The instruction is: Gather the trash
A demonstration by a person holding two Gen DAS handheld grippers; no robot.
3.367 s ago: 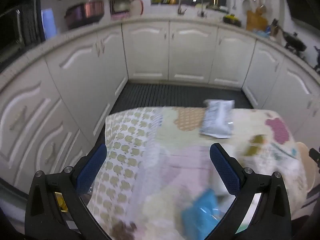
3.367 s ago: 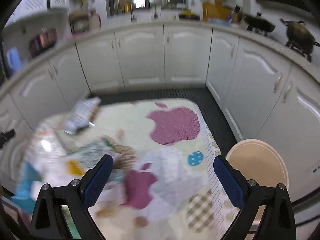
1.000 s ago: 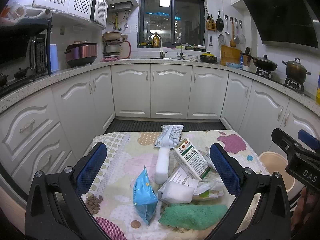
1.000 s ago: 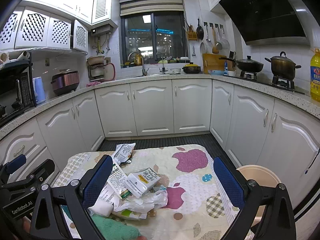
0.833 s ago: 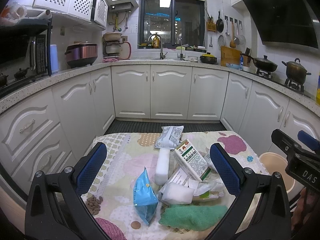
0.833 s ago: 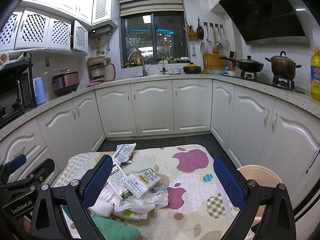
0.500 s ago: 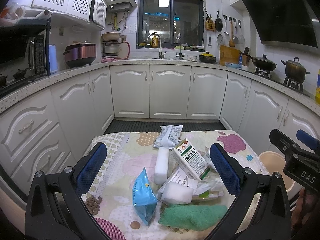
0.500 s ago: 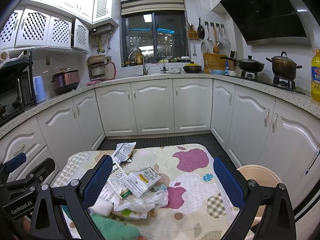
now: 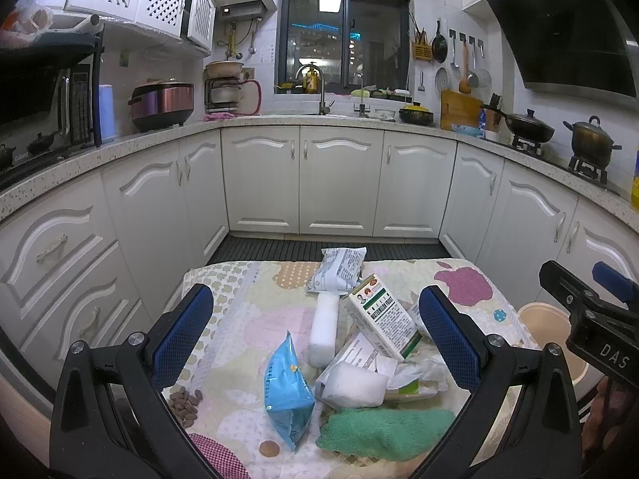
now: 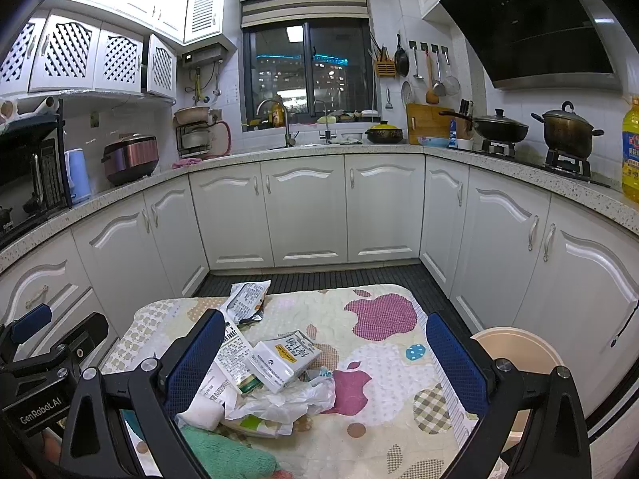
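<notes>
White kitchen cabinets ring your patterned desk (image 9: 247,315), where the trash pile (image 9: 371,343) of wrappers and cartons sits mid-cloth, the bin (image 10: 515,349) waits right, and both grippers (image 9: 315,339) (image 10: 319,353) hover above, jaws wide and empty.

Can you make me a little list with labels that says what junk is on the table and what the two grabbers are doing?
table cover: patterned cloth
wrappers: blue packet, white printed packet
boxes: green-and-white carton, carton with yellow label
crumpled stuff: white plastic bag
cloth: green towel
bits: brown nuts
bin: beige bucket, beside the table
left gripper: open, empty
right gripper: open, empty
</notes>
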